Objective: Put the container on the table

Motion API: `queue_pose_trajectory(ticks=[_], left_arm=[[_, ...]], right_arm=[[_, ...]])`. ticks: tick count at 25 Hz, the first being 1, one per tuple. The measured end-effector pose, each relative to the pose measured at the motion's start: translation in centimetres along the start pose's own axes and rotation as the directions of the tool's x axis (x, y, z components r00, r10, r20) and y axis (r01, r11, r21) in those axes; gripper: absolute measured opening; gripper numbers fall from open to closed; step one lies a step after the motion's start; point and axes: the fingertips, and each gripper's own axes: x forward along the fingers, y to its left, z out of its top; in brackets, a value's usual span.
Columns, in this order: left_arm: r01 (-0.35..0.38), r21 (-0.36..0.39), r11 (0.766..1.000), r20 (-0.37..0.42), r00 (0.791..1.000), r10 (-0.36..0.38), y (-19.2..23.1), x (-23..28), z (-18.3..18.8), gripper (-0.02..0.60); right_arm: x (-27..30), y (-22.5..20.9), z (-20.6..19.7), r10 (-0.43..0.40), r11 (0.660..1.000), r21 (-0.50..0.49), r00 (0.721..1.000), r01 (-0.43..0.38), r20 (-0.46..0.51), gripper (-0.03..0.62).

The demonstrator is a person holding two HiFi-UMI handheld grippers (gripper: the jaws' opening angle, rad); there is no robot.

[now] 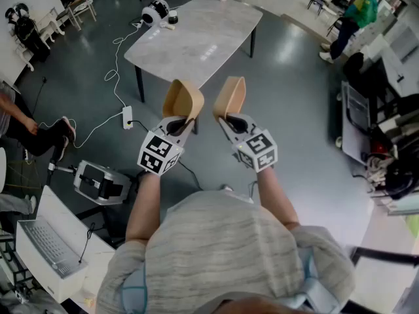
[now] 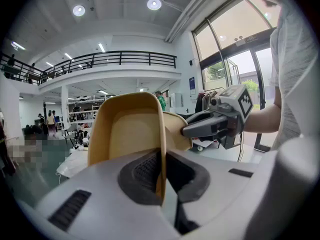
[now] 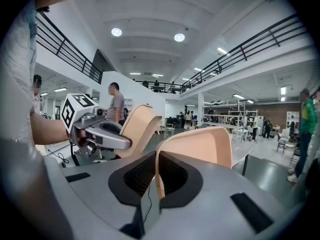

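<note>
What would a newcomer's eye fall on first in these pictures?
Two tan containers are held up side by side in mid-air at the centre of the head view. The left gripper is shut on the rim of the left container, and the right gripper on the rim of the right container. Beyond them stands a long grey table with a white-and-black device on its far corner.
</note>
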Motion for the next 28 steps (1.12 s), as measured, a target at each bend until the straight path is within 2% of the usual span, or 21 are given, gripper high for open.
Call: queue_pose_trajectory(ticks=[13,19,26,28], left_arm=[[0.000,-0.010,1.000,-0.012,1.000,0.000,-0.4,-0.3,-0.3,0.003],[-0.001,-0.001,1.000,-0.024,1.000,0.001,-0.7,0.3,-0.4,0.003],[0.002,-0.004,1.000,-0.048,0.999,-0.002,-1.7,2.0,-0.4,0.003],[0.005,-0.001,1.000,-0.054,0.999,-0.005,-2.2,3.0,-0.1,0.003]], right_arm=[[-0.2,0.6,0.4,0.011,1.000,0.000,1.000,-0.011,0.009,0.023],[-1.0,-1.0,0.1,-0.020,1.000,-0.001,1.000,0.020,0.014,0.023],[-3.1,-2.3,-0.1,0.001,1.000,0.015,1.000,-0.001,0.011,0.023],[-3.6,-3.5,-0.3,-0.002,1.000,0.021,0.999,0.002,0.036,0.023]])
